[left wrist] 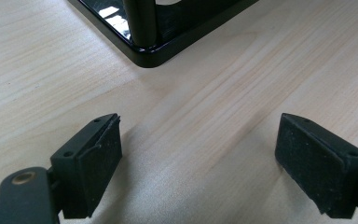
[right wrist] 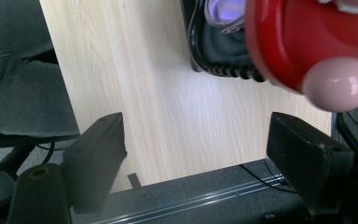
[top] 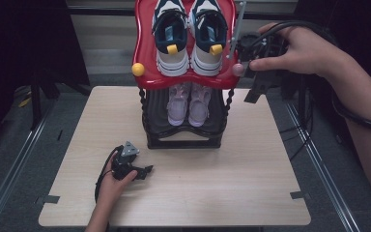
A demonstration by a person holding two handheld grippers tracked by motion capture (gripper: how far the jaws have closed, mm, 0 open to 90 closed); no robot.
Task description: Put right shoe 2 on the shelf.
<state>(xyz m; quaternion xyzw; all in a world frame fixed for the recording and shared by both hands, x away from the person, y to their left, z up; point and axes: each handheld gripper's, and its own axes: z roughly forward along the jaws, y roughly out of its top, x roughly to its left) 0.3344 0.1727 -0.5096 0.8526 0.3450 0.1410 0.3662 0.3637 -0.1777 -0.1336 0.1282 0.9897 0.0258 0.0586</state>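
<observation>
A light wooden table [top: 251,183] is taking up the lower middle of the high view, its pale grain running across the frame. A two-tier shoe rack [top: 183,140] is standing on it toward the top centre, its glossy black base [left wrist: 151,53] sitting flat on the wood. In the lower left of that view the left gripper [top: 134,166] is resting low on the tabletop, a little in front of the rack's near left corner; whether its jaws are actually touching the wood cannot be told. Small dark tabs [top: 299,195] are showing at the table's left and right edges.
</observation>
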